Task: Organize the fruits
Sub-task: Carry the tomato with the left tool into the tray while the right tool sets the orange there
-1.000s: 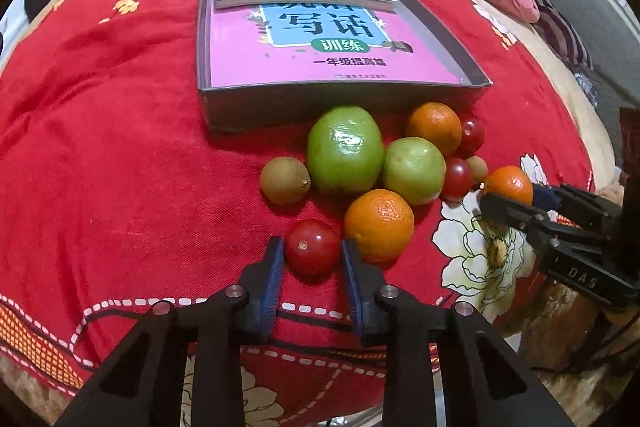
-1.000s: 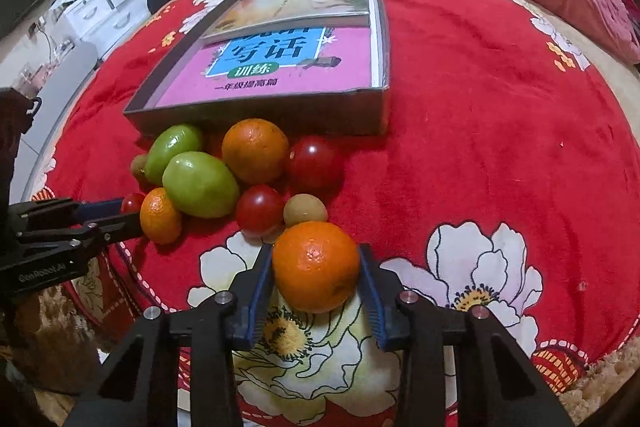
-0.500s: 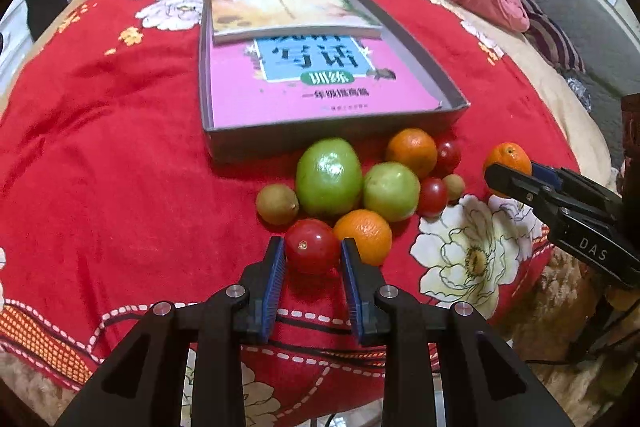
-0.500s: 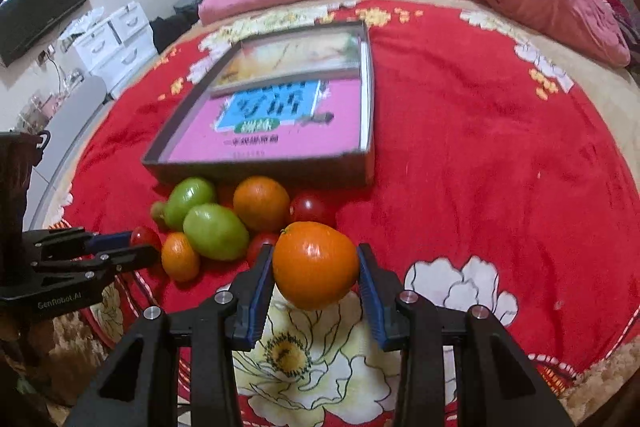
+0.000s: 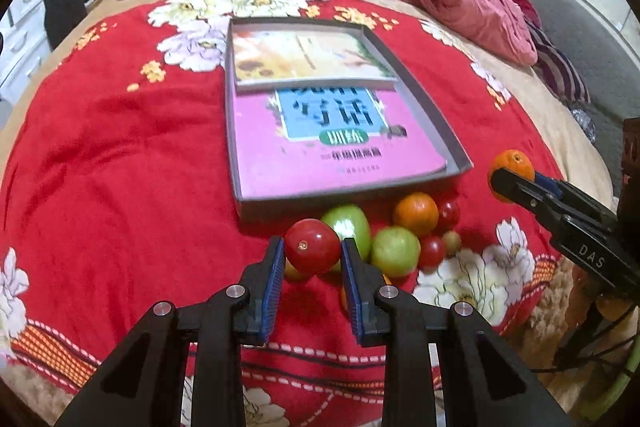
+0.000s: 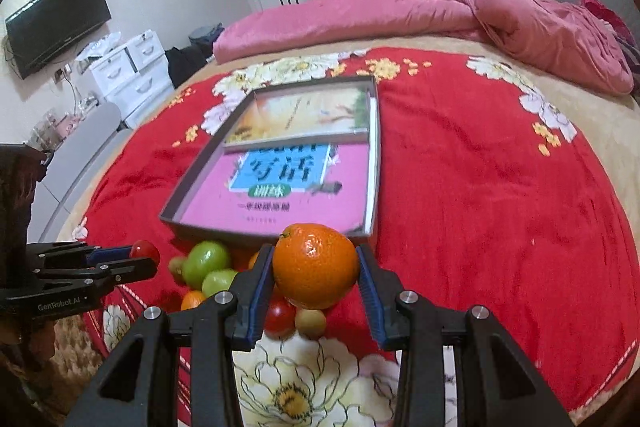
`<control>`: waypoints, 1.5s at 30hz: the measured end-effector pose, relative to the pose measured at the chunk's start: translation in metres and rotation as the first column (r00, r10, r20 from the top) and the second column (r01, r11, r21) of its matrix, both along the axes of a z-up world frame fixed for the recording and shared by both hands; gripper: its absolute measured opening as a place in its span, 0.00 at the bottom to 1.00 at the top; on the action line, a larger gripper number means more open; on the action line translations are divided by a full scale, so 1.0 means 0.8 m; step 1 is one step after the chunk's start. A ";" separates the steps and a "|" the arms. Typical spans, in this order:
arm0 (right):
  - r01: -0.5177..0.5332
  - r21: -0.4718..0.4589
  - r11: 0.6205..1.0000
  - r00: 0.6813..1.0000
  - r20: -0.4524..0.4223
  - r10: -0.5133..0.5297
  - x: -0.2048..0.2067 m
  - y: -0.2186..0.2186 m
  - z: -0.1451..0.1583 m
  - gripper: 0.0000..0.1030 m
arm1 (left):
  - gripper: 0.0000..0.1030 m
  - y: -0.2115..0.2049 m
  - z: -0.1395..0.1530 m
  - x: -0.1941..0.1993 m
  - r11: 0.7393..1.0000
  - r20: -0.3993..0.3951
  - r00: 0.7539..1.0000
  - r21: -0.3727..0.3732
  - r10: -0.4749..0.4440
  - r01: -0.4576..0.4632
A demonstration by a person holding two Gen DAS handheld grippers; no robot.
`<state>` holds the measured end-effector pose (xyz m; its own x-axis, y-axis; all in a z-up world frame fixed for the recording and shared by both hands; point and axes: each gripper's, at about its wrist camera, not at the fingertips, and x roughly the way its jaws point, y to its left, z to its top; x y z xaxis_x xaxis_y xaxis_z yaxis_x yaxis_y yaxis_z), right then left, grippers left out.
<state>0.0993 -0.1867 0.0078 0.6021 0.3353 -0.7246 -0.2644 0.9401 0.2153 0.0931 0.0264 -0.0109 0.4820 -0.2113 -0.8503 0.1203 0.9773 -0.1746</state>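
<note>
The left gripper (image 5: pixel 313 253) has its jaws clamped on a red tomato (image 5: pixel 312 246), above the fruit pile (image 5: pixel 394 251)

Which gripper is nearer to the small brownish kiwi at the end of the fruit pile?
Left. The left gripper holds a tomato just above the kiwi; the right gripper, holding an orange, hangs beyond the pile's opposite end.

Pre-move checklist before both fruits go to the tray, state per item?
1. Left tongs shut on red tomato: ok.
2. Right tongs shut on orange: ok.
3. Both fruits lifted clear of the fruit pile: ok.
4. Grey tray in view ahead: ok.
5. Tray free for fruit: not ok, pink book covers its floor.
6. Grip firm enough for transfer: cannot tell.
</note>
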 end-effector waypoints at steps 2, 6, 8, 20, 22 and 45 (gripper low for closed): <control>-0.008 0.006 1.000 1.000 0.011 0.008 0.005 0.002 0.002 0.39 | 0.28 0.001 0.002 0.007 1.000 0.009 1.000 0.006 0.009 -0.009; -0.027 0.001 1.000 0.999 0.025 0.027 0.019 0.009 0.004 0.39 | 0.28 0.003 0.002 0.022 1.000 0.011 1.000 0.004 0.028 -0.028; -0.029 -0.006 1.000 0.999 0.032 0.029 0.025 0.013 0.003 0.39 | 0.28 0.002 0.000 0.029 0.999 0.015 0.999 0.011 0.037 -0.037; -0.049 -0.038 0.998 0.999 -0.004 0.049 0.065 0.023 -0.022 0.39 | 0.28 -0.003 -0.016 0.068 0.997 0.008 0.998 0.030 0.068 -0.068; -0.050 -0.047 0.998 0.999 -0.009 0.050 0.072 0.024 -0.026 0.39 | 0.28 -0.003 -0.022 0.076 0.996 0.003 0.997 0.035 0.077 -0.077; -0.076 -0.129 0.989 0.997 -0.037 0.072 0.088 0.036 -0.058 0.40 | 0.28 -0.009 -0.051 0.092 0.992 -0.008 0.996 0.092 0.086 -0.084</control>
